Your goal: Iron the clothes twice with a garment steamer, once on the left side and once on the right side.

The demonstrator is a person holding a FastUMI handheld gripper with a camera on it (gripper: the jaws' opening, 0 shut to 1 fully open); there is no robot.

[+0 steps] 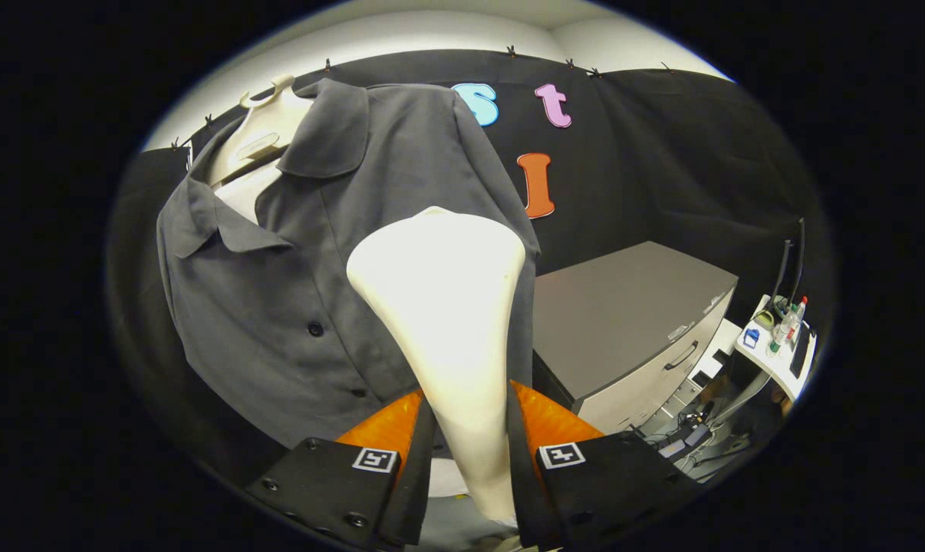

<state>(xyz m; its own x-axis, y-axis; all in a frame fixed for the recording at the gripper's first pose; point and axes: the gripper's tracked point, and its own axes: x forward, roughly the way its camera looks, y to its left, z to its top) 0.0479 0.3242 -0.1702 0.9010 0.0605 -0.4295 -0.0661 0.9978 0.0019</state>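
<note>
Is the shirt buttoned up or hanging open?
Mostly buttoned: the shirt hangs on a hanger, front closed at the visible buttons, only the collar open. The gripper clamps the steamer.

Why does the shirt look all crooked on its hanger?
The grey shirt hangs tilted, its collar open and slid to one side, so the pale hanger pokes out. Nothing looks torn or spilled. The gripper has its fingers shut on the white steamer in front of the shirt.

White steamer [447, 307] upright against hanging grey shirt [278, 307]
</note>
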